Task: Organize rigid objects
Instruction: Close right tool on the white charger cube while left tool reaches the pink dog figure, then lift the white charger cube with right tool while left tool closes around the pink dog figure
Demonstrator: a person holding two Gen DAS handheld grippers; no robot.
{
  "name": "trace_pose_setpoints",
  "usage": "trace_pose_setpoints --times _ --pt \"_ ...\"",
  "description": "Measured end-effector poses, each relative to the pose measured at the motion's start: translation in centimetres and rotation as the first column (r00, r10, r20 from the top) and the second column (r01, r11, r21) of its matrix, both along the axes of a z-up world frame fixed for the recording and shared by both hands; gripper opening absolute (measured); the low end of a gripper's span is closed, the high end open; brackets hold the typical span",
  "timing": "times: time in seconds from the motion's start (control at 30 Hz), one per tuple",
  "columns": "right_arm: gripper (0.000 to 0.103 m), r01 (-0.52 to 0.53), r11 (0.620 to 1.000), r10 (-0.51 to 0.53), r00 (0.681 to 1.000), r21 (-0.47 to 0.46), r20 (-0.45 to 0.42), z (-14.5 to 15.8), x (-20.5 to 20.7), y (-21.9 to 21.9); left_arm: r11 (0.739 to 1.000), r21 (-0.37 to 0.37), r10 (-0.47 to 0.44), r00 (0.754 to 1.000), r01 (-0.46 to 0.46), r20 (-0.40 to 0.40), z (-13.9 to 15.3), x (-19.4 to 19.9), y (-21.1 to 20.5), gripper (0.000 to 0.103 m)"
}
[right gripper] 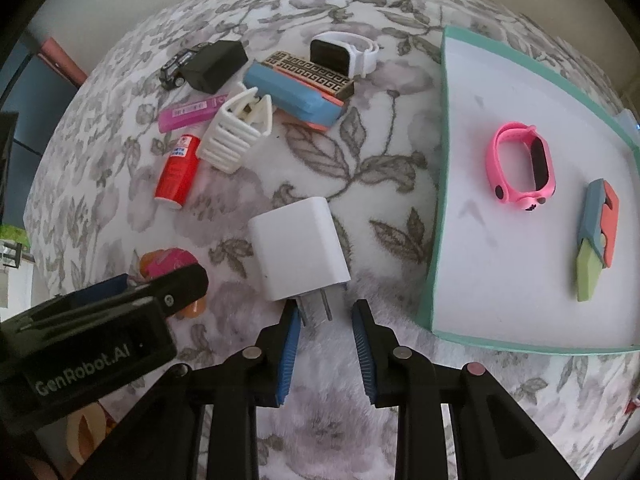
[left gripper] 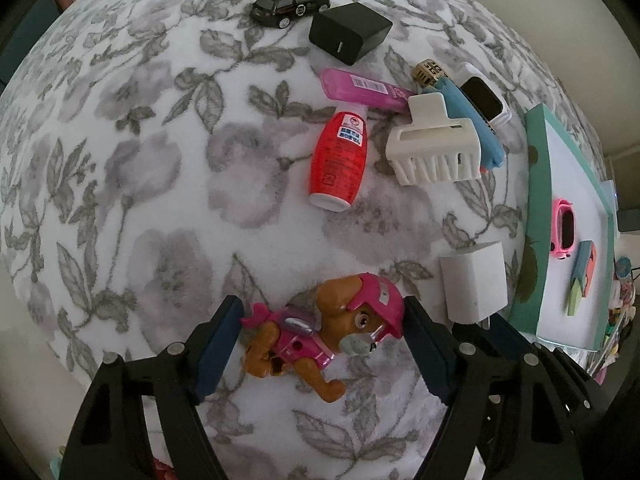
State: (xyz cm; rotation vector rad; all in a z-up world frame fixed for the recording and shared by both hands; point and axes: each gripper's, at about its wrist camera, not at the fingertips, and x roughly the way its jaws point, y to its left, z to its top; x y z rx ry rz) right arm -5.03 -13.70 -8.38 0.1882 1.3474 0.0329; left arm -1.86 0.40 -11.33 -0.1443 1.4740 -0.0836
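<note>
The left claw point(left gripper: 324, 344) stands wide, its 2 fingers flanking a toy pup figure point(left gripper: 320, 332) lying on the floral cloth point(left gripper: 120, 160). The right claw point(right gripper: 324, 344) is also parted, its tips beside the prongs of a white charger point(right gripper: 298, 252). Beyond lie a red bottle point(left gripper: 339, 156), white hair clip point(left gripper: 434, 148) and black toy car point(left gripper: 290, 5). A teal tray point(right gripper: 438, 184) holds a pink watch point(right gripper: 520, 168).
</note>
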Motion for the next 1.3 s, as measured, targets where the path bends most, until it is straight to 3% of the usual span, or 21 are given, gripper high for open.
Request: trace_pose_setpoints --times 0.13,0.3,0.67,0.9,1.3 --pt "0.035 0.015 1.0 -0.015 1.0 0.023 0.009 0.4 0.2 -1.0 0.999 -0.031 0.013 1.0 -0.013 -0.002 -0.1 0.0 0.1 0.08" --pt "0.051 0.008 1.0 -0.009 1.0 0.024 0.028 1.1 0.4 -1.8 0.997 -0.064 0.044 0.999 -0.043 0.006 0.4 0.7 2.2 0.08" --pt "0.064 -0.011 0.998 0.008 0.998 0.059 0.062 2.1 1.9 -1.2 0.987 -0.101 0.127 0.991 -0.122 0.048 1.6 1.5 4.2 0.08" --pt "0.065 -0.015 0.997 0.01 0.998 0.079 0.066 1.8 2.8 0.6 0.984 -0.102 0.151 0.987 -0.144 0.058 1.7 2.6 4.6 0.08" --pt "0.065 -0.09 0.996 0.09 0.992 -0.009 0.089 -0.1 5.9 4.7 0.981 -0.094 0.174 0.984 -0.169 0.048 1.1 3.0 6.0 0.08"
